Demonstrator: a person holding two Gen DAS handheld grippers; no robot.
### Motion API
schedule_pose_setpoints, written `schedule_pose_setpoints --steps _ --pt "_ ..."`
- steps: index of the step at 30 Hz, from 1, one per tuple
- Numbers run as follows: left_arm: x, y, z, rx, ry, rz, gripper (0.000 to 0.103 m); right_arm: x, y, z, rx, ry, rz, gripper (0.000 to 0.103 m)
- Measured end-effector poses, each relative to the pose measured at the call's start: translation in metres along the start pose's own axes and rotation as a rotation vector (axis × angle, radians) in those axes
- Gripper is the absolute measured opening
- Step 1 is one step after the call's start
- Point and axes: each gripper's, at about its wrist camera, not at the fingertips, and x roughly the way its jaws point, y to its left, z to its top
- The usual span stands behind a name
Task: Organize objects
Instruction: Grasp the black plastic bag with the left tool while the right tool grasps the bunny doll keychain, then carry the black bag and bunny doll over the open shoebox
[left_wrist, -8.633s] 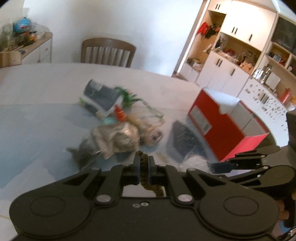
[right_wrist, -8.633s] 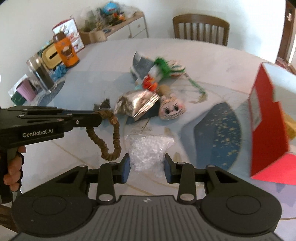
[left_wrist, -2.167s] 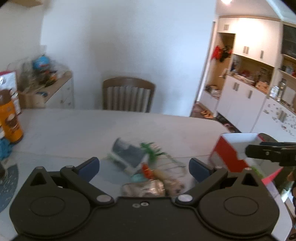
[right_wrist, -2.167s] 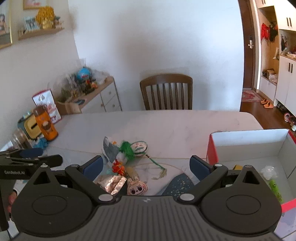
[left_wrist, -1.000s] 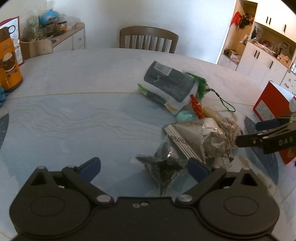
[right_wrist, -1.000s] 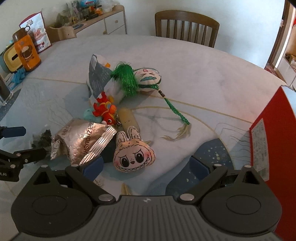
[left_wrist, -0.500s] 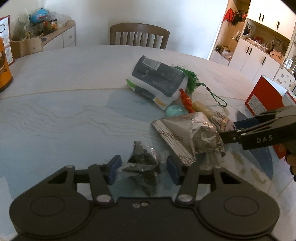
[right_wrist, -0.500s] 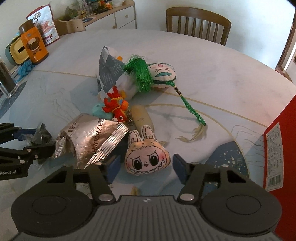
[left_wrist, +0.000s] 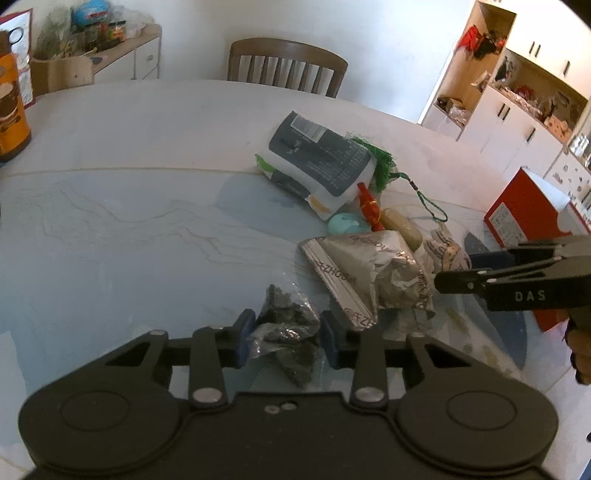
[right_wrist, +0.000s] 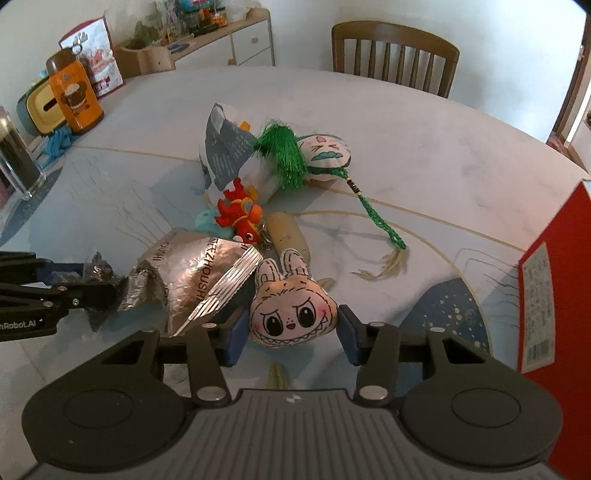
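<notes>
Left gripper pinches a dark crinkled bag; right gripper pinches a plush rabbit face at six o'clock. Lift both straight (foil pouch overlaps), toward the red box at three o'clock.

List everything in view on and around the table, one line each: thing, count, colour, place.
small clear bag: 1, dark contents, between left jaws
rabbit-face plush: 1, cream and pink, between right jaws
foil pouch: 1, silver, left of plush
fish charm: 1, red and orange, table centre
teal piece: 1, beside the charm
tan tube: 1, behind plush
grey-and-white packet: 1, far side of pile
tasselled sachet: 1, white, green tassel
box: 1, red, right edge
orange bottle: 1, far left
chair: 1, brown, behind table
table: 1, marbled white
left gripper: black
right gripper: black
</notes>
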Motion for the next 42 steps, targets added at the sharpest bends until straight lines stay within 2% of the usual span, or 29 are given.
schedule_pose_setpoints --steps 5,15,28,42 --pt "-0.019 -0.006 0.005 -0.055 -0.013 -0.022 0.036 -0.023 -0.002 -0.006 0.026 -0.017 0.005 0.050" --pt "-0.059 -0.042 0.021 -0.041 -0.077 -0.088 0.036 -0.080 -0.004 -0.016 0.079 -0.078 0.031 0.050" --pt "-0.093 -0.118 0.042 0.054 -0.158 -0.205 0.036 -0.161 -0.020 -0.026 0.121 -0.197 -0.009 0.050" --pt "-0.099 -0.218 0.064 0.167 -0.206 -0.295 0.036 -0.227 -0.077 -0.041 0.174 -0.303 -0.051 0.050"
